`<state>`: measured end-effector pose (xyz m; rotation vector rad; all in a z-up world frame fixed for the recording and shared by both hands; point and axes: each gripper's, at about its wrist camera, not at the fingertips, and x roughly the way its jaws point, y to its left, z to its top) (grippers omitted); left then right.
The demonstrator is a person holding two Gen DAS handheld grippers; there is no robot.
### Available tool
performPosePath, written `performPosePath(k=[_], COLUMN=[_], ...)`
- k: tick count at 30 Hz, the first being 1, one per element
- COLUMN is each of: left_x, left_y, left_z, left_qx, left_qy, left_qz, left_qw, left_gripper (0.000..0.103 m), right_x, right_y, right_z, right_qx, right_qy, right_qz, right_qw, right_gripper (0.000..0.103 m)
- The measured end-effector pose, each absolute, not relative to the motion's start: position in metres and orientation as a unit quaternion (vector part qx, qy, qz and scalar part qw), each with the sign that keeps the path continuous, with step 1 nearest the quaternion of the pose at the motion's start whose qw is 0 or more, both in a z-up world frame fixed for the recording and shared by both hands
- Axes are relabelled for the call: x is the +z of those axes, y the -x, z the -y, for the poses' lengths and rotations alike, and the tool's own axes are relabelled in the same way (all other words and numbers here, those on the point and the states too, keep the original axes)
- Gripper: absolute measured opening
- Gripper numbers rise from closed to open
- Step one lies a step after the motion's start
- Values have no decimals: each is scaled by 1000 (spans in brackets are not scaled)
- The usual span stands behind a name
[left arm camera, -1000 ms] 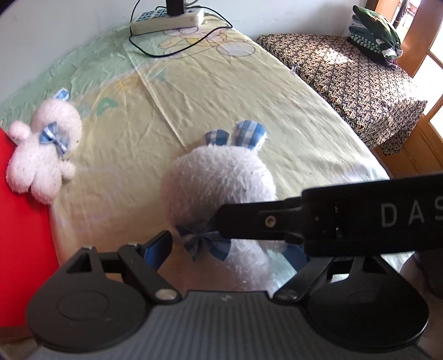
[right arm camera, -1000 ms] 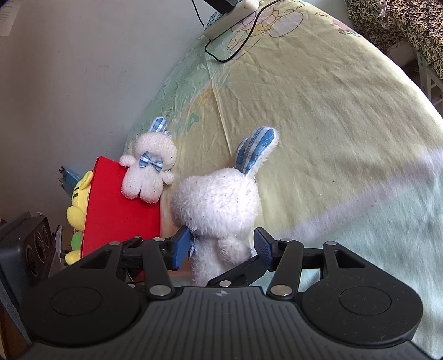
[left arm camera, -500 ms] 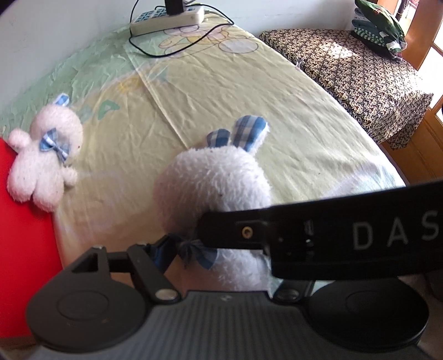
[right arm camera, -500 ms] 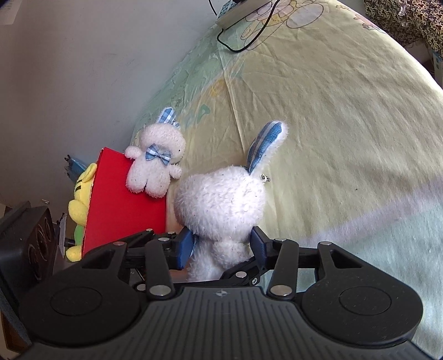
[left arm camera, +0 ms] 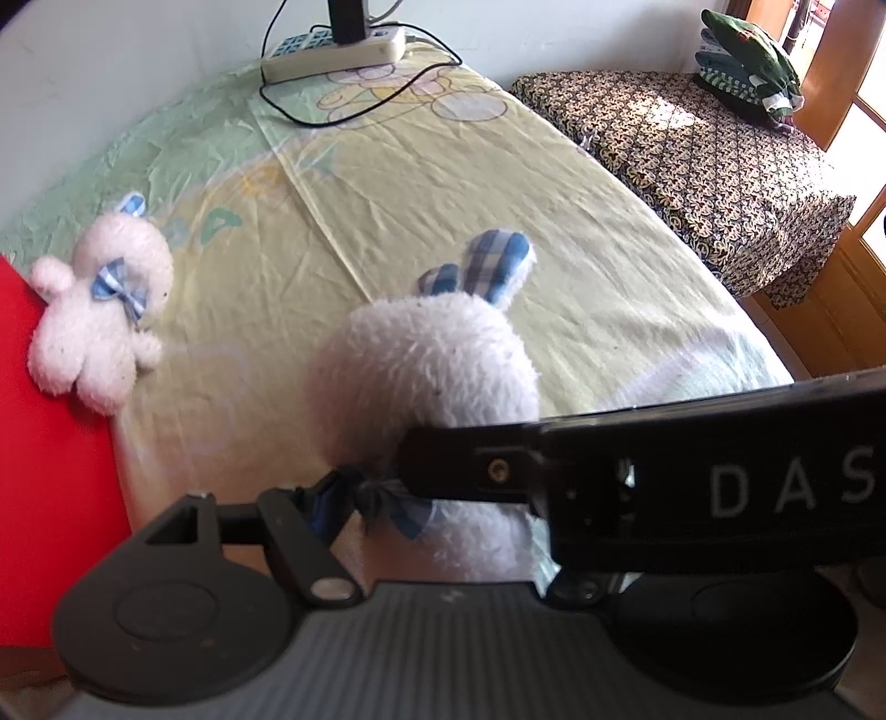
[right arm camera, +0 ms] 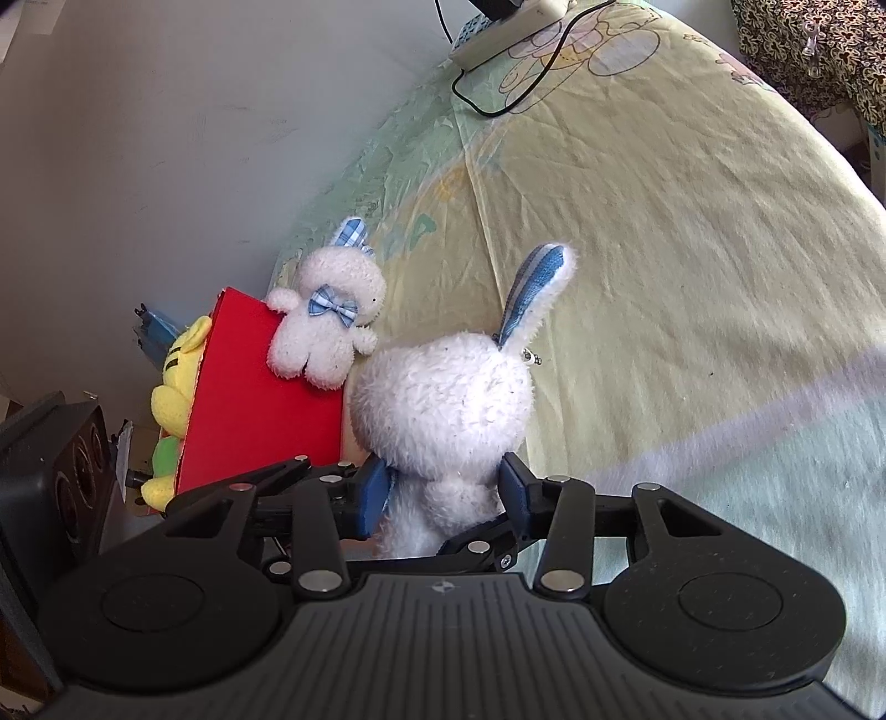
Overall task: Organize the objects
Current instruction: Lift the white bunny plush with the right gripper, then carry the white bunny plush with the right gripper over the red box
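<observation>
- The right gripper [right arm camera: 443,493] is squeezing the lower body of the big white rabbit [right arm camera: 443,399], its blue pads pressing into the fur on both sides.
- The left gripper [left arm camera: 421,504] has just been closing; it is clenching the same rabbit near its checked bow.
- The rabbit is sitting at the near edge of the yellow bedsheet [right arm camera: 637,221].
- A small rabbit [right arm camera: 326,327] is leaning on the red box [right arm camera: 249,410] at the left.

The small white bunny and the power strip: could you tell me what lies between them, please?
Only bare, wrinkled bedsheet between small bunny and power strip, in the left wrist view.

Home bedroom: cartoon-print bedsheet [left arm camera: 443,183], plush toys [left arm camera: 99,327].
</observation>
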<state>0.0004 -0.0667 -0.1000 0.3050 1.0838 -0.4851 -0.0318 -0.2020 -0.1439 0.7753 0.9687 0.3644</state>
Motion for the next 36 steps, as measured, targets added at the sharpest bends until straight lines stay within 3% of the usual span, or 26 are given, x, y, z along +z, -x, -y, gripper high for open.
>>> performPosePath(k=[23,36], left_x=[-76,-26], left_y=[24,39], left_z=[31,-5], left_qx=[-197,-160], left_qy=[-113,-94], left_qz=[-490,-443], left_qw=[841,877], left_gripper=[68,68], right_x=[-116,-72], right_y=[42,45], right_z=[165,132], right_qx=[217,278], right_qy=[-304,-259], right_qz=[-440,-395], right_qw=[817,836], right_gripper=[47,47])
